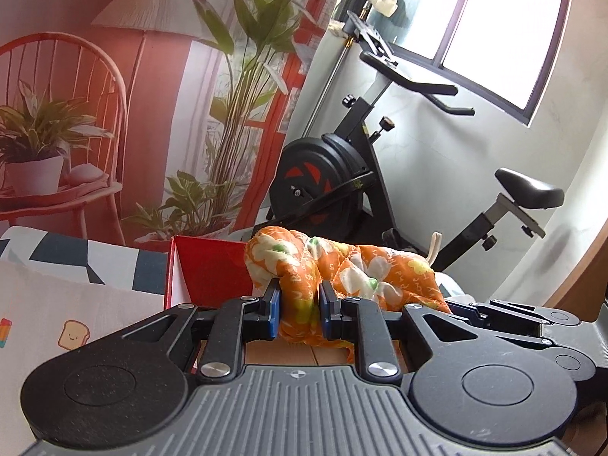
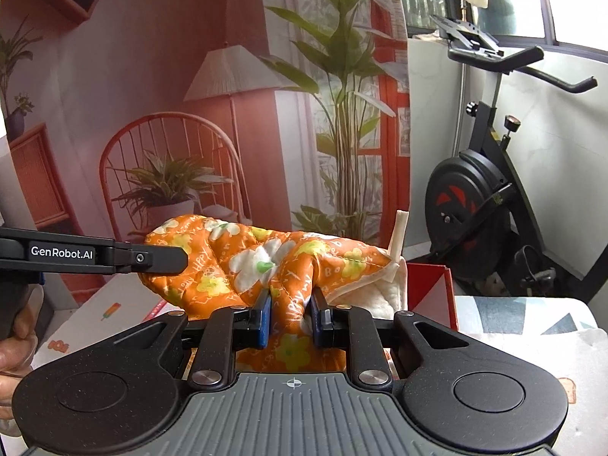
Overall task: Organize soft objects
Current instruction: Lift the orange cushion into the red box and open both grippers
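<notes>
The orange floral oven mitt (image 2: 266, 262) hides its lower part behind the right tool (image 2: 290, 319), and the left tool (image 1: 299, 313) covers its fold in the left wrist view. Behind the mitt, the red box (image 1: 205, 266) shows only one corner. A hand (image 2: 13, 345) is cut off at the left edge.
</notes>
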Action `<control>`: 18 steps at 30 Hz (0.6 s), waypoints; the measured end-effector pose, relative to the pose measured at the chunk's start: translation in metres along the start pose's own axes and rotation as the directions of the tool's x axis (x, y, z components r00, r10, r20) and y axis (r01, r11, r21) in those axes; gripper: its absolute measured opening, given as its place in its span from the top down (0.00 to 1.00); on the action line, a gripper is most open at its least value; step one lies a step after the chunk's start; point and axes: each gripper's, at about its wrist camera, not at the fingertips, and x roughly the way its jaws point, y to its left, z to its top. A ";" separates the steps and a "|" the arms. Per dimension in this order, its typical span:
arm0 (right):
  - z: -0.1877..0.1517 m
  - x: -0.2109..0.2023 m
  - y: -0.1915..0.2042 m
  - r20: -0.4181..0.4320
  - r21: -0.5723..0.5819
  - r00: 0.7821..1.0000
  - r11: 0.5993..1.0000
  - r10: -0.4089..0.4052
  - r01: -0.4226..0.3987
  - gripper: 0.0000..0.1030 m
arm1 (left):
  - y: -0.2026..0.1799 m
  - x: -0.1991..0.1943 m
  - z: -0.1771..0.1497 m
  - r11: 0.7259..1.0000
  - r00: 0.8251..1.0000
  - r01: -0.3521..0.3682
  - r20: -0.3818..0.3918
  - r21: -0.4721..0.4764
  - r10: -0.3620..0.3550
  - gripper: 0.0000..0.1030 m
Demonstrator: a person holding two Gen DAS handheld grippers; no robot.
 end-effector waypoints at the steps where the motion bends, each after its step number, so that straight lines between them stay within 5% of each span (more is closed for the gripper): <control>1: -0.001 0.011 -0.003 -0.022 0.004 1.000 1.000 -0.001 0.001 0.82 | 0.002 0.008 0.001 1.000 1.000 -0.009 -0.018 0.001 0.009 0.79; 8: -0.014 0.063 -0.018 -0.117 0.067 0.993 0.998 -0.004 0.012 0.82 | 0.022 0.055 0.000 0.999 0.989 -0.048 -0.137 0.002 0.048 0.79; 18: -0.029 0.091 -0.024 -0.174 0.140 0.985 0.989 -0.015 0.040 0.75 | 0.020 0.075 0.007 0.996 0.987 -0.064 -0.140 0.067 0.073 0.77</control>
